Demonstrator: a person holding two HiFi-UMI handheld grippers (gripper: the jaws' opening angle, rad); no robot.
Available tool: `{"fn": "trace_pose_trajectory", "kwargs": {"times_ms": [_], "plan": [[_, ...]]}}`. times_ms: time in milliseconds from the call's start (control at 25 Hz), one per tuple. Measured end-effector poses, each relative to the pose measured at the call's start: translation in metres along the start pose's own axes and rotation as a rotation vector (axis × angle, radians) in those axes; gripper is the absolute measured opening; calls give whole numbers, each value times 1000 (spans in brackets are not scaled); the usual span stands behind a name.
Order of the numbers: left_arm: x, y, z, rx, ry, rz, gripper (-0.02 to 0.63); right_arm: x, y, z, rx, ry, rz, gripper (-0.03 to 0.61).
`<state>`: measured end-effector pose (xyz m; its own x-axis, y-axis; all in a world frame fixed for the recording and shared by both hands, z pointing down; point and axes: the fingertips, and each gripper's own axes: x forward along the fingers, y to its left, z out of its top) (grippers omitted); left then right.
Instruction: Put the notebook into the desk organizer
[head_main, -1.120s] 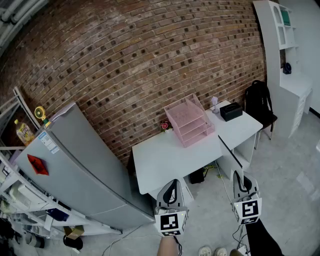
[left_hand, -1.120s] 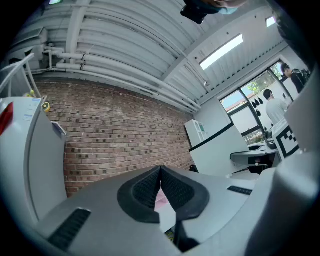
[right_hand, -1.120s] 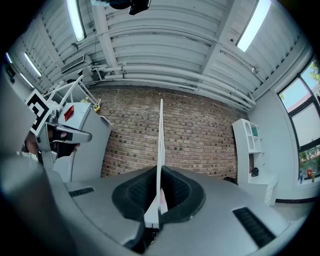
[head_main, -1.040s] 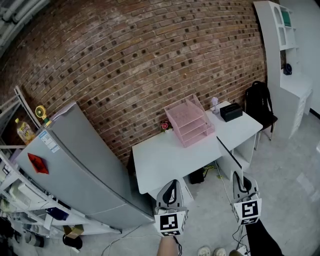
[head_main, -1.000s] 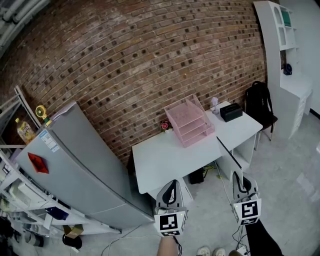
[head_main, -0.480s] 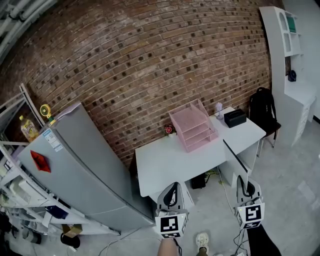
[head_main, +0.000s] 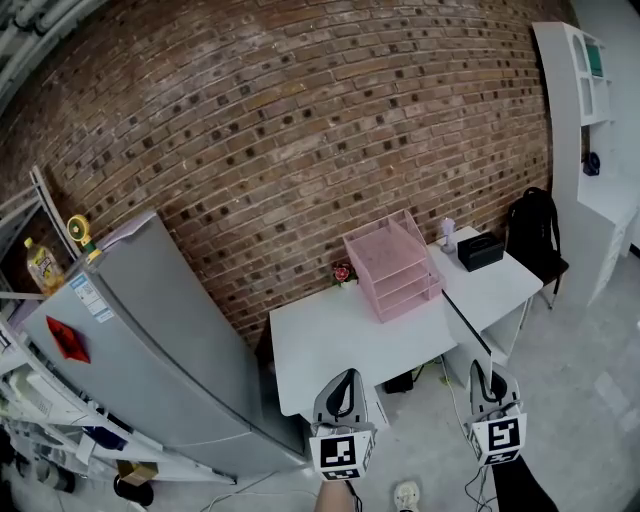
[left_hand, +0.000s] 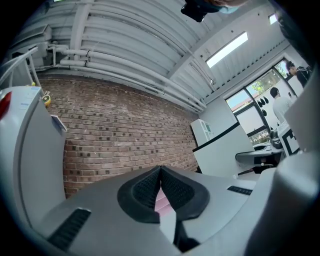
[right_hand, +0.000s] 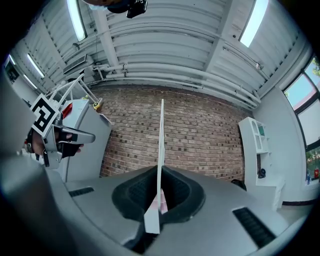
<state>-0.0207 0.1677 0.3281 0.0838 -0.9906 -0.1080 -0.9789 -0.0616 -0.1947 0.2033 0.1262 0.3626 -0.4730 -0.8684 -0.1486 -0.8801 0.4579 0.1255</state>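
Between jaws of right gripper (right_hand: 160, 196), notebook (right_hand: 161, 145) edge-on.

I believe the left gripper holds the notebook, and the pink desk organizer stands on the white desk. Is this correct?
No: the right gripper holds the notebook, clamped edge-on between its jaws, as the right gripper view shows. The left gripper is shut on nothing. The pink desk organizer stands on the white desk.

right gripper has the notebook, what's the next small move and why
Probably step closer and carry the right gripper toward the pink desk organizer. That gripper is shut on the thin notebook, held edge-on and upright, while the organizer stands at the back of the white desk, well ahead of it.
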Motion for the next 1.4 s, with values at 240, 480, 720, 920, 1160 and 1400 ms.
{"fn": "trace_pose_trajectory", "kwargs": {"times_ms": [240, 480, 720, 920, 1160, 1400], "plan": [[60, 31, -12, -10, -4, -23, 14, 63, 3, -10, -10, 15, -7, 28], [112, 58, -17, -2, -17, -51, 15, 119, 7, -17, -10, 19, -22, 28], [153, 84, -27, 0, -22, -73, 14, 164, 14, -29, -4, 27, -37, 28], [176, 106, -38, -6, -22, -82, 14, 193, 18, -34, -9, 29, -58, 28], [195, 123, -51, -27, -19, -100, 14, 213, 24, -43, -14, 50, -73, 28], [212, 130, -68, -47, 2, -125, 14, 235, 28, -46, -12, 62, -68, 28]]}}
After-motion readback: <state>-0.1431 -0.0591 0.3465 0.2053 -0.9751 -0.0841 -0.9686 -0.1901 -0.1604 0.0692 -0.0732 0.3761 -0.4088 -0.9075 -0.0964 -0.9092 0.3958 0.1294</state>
